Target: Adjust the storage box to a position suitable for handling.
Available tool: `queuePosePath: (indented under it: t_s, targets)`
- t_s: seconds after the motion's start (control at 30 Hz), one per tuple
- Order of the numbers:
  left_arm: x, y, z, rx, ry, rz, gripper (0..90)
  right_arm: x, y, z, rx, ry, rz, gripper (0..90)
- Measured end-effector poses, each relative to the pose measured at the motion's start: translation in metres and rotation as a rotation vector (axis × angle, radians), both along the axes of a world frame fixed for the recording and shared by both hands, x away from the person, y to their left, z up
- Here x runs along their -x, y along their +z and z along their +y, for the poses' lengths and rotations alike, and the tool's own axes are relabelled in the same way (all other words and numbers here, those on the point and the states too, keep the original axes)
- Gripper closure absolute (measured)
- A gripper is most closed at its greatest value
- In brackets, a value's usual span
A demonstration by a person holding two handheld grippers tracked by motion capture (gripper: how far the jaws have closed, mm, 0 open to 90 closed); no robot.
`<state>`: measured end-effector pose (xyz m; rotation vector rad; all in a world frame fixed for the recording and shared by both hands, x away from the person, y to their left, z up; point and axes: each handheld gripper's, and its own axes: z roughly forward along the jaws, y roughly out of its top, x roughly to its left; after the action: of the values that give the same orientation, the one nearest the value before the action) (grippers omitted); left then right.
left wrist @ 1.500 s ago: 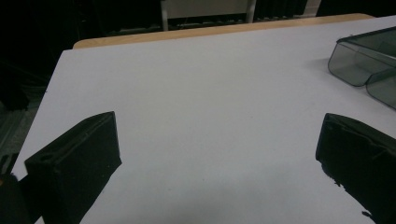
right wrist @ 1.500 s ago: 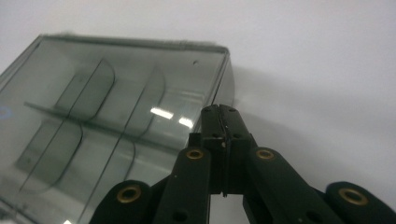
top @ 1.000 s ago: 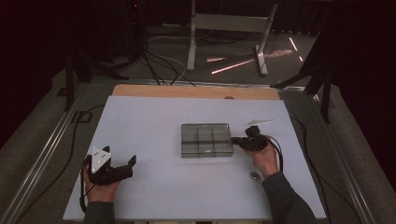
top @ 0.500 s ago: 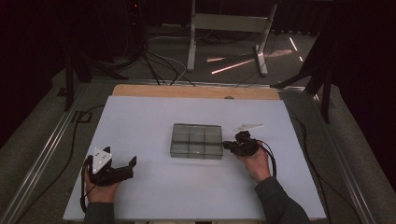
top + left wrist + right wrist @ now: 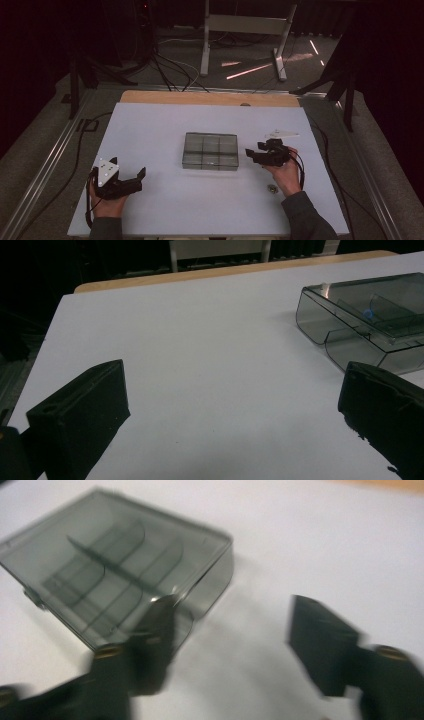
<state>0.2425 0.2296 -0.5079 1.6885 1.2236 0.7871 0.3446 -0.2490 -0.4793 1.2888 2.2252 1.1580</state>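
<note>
Smoky plastic box sits mid-table, right gripper at its side

Smoky see-through plastic box (image 5: pixel 210 151) lies flat near the middle of the white table (image 5: pixel 150 125), lid closed, dividers visible inside: 2 rows of 3 compartments. Its long axis runs left-right across the table, long sides facing the person and the far edge.

Right gripper (image 5: pixel 253 155) sits just beside the box's right short end, near the front corner, pointing left at it. Jaws apart, nothing between them. In the right gripper view one jaw overlaps the box's near corner, other jaw stands off over bare table; view is blurred, so can't tell if the jaw touches the box.

Left gripper (image 5: pixel 136 179) rests at the front-left of the table, well apart from the box, pointing right & a bit away from the person. Jaws wide apart, empty. In the left gripper view the box (image 5: pixel 367 315) shows beyond the right-hand jaw.

Small roundish metal bit (image 5: pixel 272 188) lies on the table near the right hand (image 5: pixel 285 172), too small to ID.
</note>
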Motion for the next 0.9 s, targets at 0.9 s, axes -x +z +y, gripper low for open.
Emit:
queuePosePath:
  t_s: [0.9]
  targets:
    - [0.002,0.001,-0.004,-0.002,-0.019,-0.008,0.5,0.075,-0.003,-0.059,-0.091,-0.07,-0.225,1.5]
